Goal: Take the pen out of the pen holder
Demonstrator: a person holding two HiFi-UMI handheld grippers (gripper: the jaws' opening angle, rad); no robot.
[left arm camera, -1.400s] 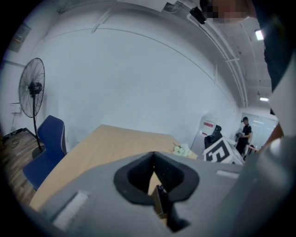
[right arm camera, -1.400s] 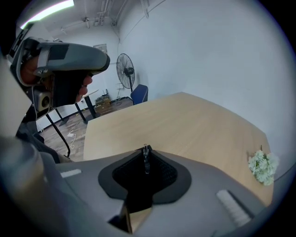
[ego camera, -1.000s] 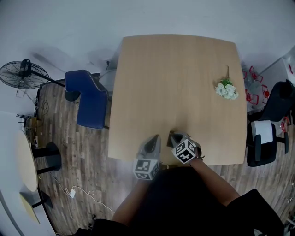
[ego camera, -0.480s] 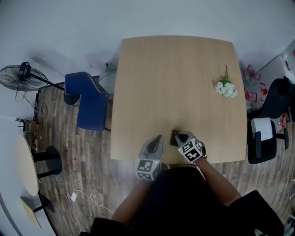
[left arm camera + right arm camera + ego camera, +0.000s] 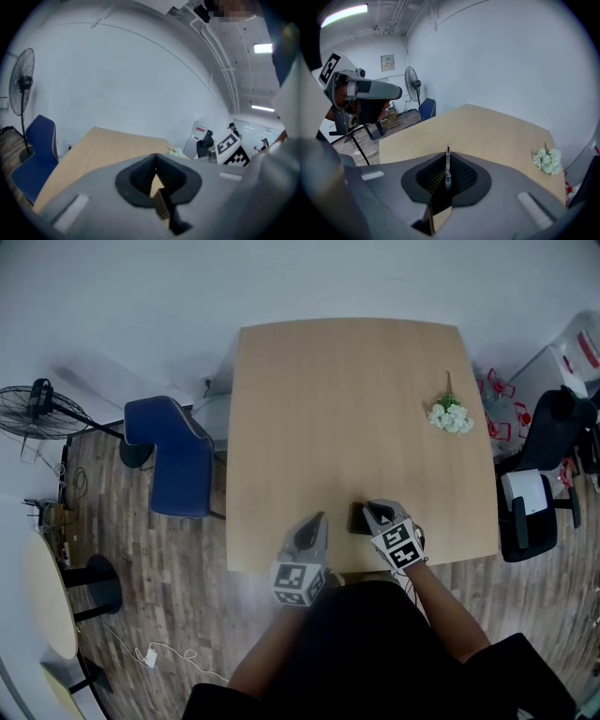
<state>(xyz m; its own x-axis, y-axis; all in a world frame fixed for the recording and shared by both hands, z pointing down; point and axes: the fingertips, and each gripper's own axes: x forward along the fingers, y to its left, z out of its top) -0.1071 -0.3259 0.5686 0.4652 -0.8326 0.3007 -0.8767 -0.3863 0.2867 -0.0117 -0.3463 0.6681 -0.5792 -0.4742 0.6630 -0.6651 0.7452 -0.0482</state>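
1. Dark, slim pen (image 5: 447, 165) stands upright between the jaws of the right tool (image 5: 447, 155), which are closed on its shaft near the top. Its lower end is hidden by the tool's body.
2. From above, the pen holder (image 5: 357, 519) shows as a small dark block on the tabletop (image 5: 347, 409). The right tool's tip is right over it, so I cannot tell whether the pen's end has cleared the holder's mouth.
3. To the left of the pen holder, a little apart, the left tool (image 5: 315, 523) points across the tabletop. Its jaws meet at the tips with nothing between them, and it does not touch the holder.
4. The step in hand looks like the draw-out. Done well, that means lifting the right tool straight along the pen's own line and keeping the grip firm. A tilt would likely drag the light holder up or tip it.
5. The idle left tool could come against the pen holder's side to steady it.
6. Well away from the pen holder, towards the far right edge, lies a small bunch of white flowers (image 5: 450, 418), clear of the work.
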